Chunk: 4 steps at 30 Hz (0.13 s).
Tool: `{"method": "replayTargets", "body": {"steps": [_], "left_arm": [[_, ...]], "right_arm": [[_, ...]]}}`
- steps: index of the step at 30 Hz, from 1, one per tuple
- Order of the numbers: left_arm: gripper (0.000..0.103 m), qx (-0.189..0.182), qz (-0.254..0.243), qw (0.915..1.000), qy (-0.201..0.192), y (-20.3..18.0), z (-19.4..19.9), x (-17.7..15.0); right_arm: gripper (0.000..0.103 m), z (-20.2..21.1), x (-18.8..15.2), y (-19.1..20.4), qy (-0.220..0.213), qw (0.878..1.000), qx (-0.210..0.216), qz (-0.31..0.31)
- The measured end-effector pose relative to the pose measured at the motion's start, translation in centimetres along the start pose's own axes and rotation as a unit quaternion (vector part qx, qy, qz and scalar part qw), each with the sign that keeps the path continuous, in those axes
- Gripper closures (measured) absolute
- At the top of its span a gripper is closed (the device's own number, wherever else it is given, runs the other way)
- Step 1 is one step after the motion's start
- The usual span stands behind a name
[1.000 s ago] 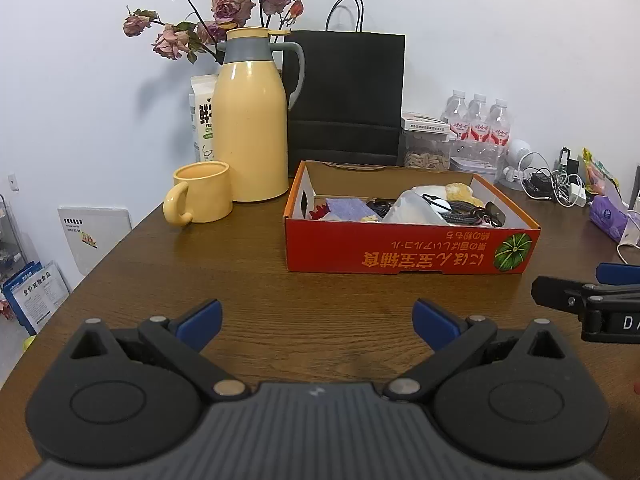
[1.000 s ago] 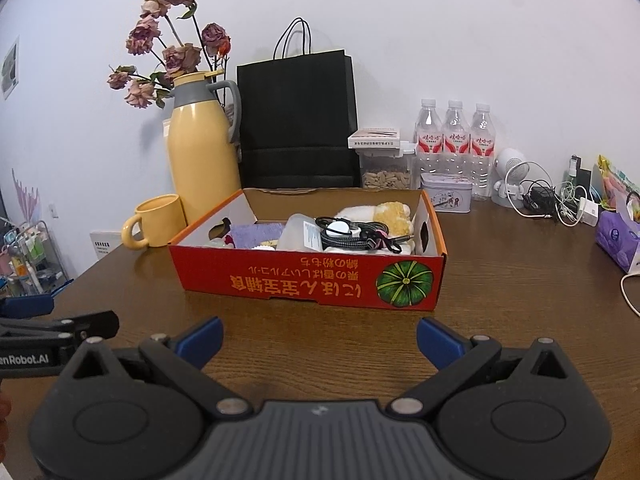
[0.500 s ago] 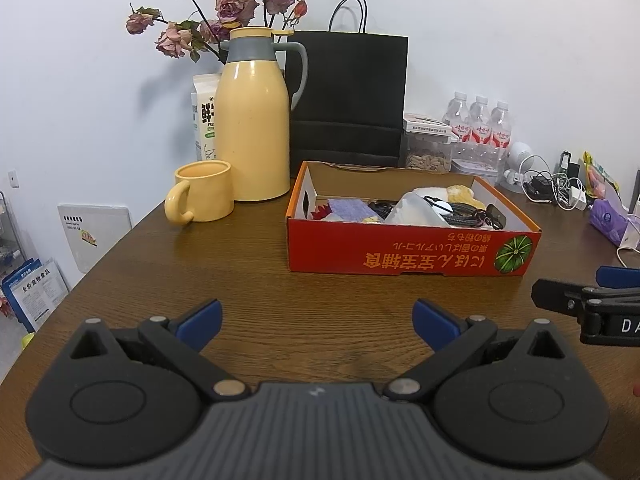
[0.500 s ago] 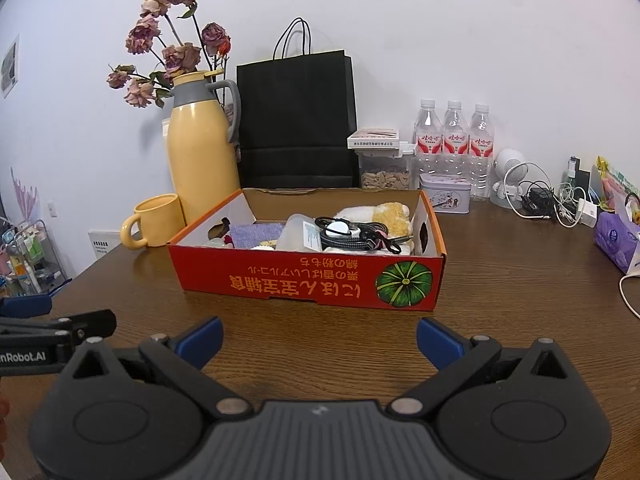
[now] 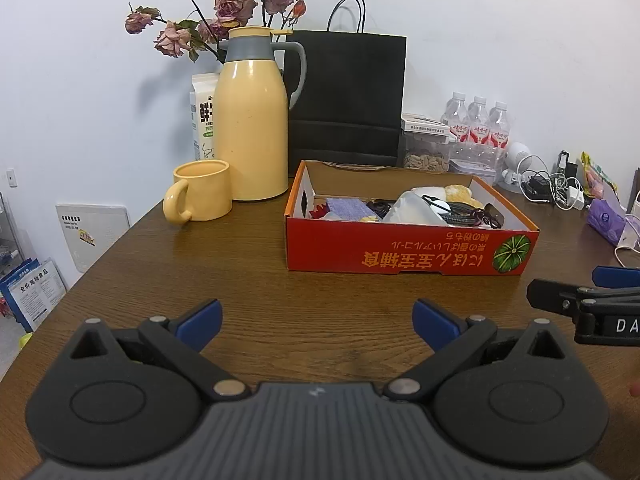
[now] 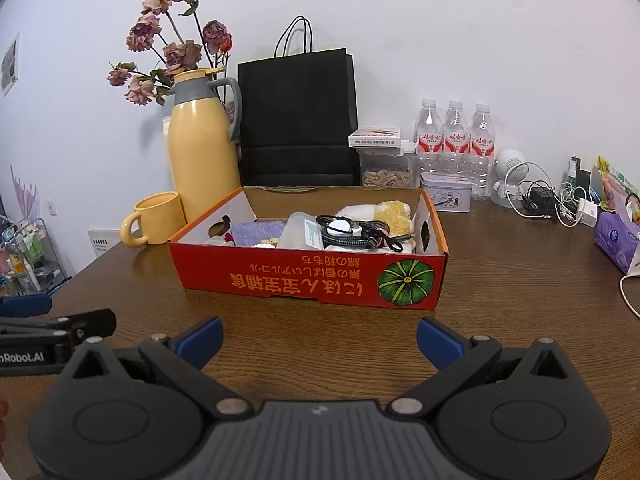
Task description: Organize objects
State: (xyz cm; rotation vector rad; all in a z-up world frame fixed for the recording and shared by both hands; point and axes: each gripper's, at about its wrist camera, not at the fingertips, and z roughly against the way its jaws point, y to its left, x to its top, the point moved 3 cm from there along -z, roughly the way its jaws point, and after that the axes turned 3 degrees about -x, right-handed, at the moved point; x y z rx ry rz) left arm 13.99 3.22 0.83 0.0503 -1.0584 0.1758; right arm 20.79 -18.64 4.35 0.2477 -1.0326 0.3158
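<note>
hovering spread and empty, left claw [image 5: 316,318], right claw [image 6: 319,338]; red box [image 6: 312,280] ahead

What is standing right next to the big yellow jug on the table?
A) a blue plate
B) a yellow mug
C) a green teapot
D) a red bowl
B: a yellow mug stands on the wooden table just beside the yellow thermos jug, to the left of the red cardboard box.
</note>
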Motion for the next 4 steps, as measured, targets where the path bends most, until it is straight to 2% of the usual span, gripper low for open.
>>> {"method": "replayTargets", "body": {"steps": [4], "left_arm": [[0.0,0.001,0.004,1.0,0.0,0.09,-0.04,0.03]], "right_arm": [[0.0,-0.01,0.01,0.02,0.0,1.0,0.0,0.0]]}}
